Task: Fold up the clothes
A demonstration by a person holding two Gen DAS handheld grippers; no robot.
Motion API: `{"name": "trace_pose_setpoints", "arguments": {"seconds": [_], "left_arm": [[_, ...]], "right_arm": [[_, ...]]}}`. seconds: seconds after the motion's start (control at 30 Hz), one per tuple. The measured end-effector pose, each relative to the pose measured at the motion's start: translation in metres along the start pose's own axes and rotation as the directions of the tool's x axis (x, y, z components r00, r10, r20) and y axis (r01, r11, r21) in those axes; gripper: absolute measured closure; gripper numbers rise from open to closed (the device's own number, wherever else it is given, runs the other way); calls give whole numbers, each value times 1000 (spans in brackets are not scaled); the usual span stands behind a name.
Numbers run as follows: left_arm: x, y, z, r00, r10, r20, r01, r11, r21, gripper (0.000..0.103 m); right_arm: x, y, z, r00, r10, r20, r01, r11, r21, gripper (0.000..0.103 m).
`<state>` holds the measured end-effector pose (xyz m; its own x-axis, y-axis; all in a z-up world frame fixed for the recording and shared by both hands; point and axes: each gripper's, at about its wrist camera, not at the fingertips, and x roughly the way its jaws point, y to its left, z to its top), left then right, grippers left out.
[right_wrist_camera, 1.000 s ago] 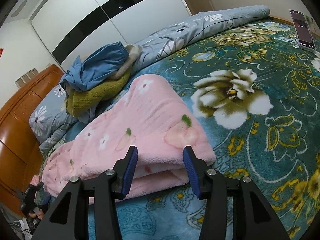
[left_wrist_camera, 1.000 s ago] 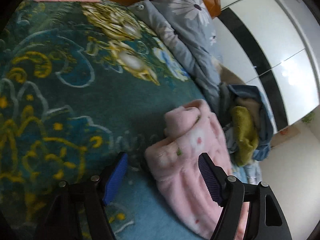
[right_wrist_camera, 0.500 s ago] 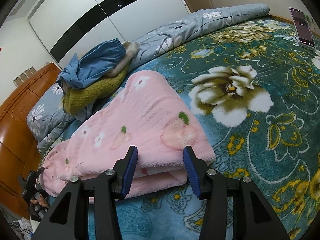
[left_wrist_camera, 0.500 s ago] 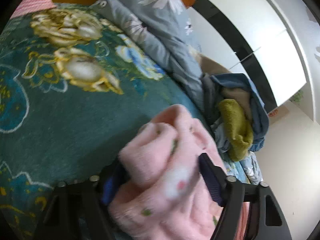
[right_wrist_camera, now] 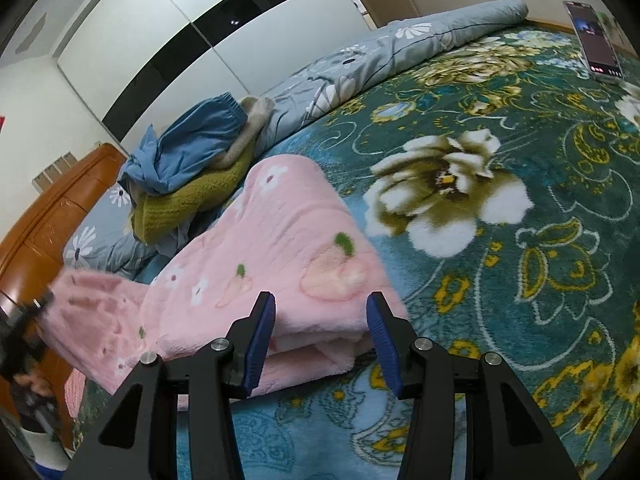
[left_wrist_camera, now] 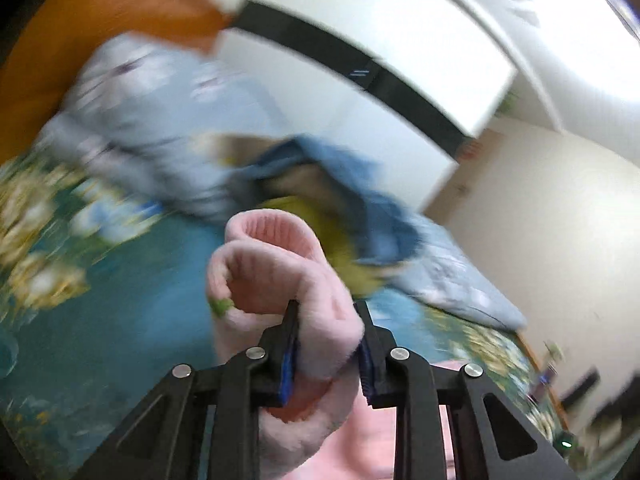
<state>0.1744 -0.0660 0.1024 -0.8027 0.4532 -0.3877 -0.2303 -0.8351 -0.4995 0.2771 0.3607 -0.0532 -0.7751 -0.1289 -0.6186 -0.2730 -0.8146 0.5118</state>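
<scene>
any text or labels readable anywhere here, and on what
None can be read.
Phone lying on the floral bed cover: its screen is lit, but whatever is on it is too small to read.
Red sign on the wall: blurred, unreadable.
Pink fleece garment: printed fruit and flowers only, no words.

A home bedroom: a bed (right_wrist_camera: 520,240) under a teal floral blanket, wooden headboard (right_wrist_camera: 52,216) at nine o'clock, rolled quilt (right_wrist_camera: 420,44) and wardrobe doors (right_wrist_camera: 180,28) toward twelve, clothes pile (right_wrist_camera: 188,176) at ten.
</scene>
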Motion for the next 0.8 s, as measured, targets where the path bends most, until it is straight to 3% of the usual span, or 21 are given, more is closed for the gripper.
{"name": "trace_pose_setpoints", "arguments": {"seconds": [0.1, 0.17, 0.3, 0.33, 0.47, 0.57, 0.63, 0.73, 0.8], "left_arm": [[26, -67, -3, 992, -122, -20, 123, 987, 100, 77], [51, -104, -14, 984, -167, -68, 175, 973, 149, 78], [109, -162, -54, 943, -246, -224, 287, 942, 175, 82], [124, -173, -68, 928, -257, -269, 308, 936, 170, 89], [165, -199, -119, 883, -227, -411, 322, 930, 179, 90], [168, -203, -139, 856, -228, -465, 333, 930, 158, 90], [160, -201, -141, 854, -238, -463, 341, 927, 153, 90], [144, -183, -129, 870, -233, -434, 318, 939, 134, 88], [137, -164, -118, 885, -221, -409, 290, 950, 114, 79]], "right_arm": [[-6, -10, 2, 1000, 2, 11, -2, 1000, 20, 54], [-9, -16, 4, 1000, 0, 20, -1, 1000, 30, 54], [-16, -30, 5, 999, -9, 32, 7, 998, 55, 54], [-17, -34, 5, 999, -11, 33, 9, 998, 65, 54], [-19, -45, 3, 999, -21, 27, 18, 996, 84, 54], [-23, -48, 2, 999, -24, 27, 21, 996, 83, 54], [-24, -48, 2, 999, -26, 27, 23, 996, 81, 54], [-22, -44, 5, 1000, -19, 25, 17, 997, 76, 54], [-19, -36, 8, 1000, -1, 21, -1, 998, 59, 54]]}}
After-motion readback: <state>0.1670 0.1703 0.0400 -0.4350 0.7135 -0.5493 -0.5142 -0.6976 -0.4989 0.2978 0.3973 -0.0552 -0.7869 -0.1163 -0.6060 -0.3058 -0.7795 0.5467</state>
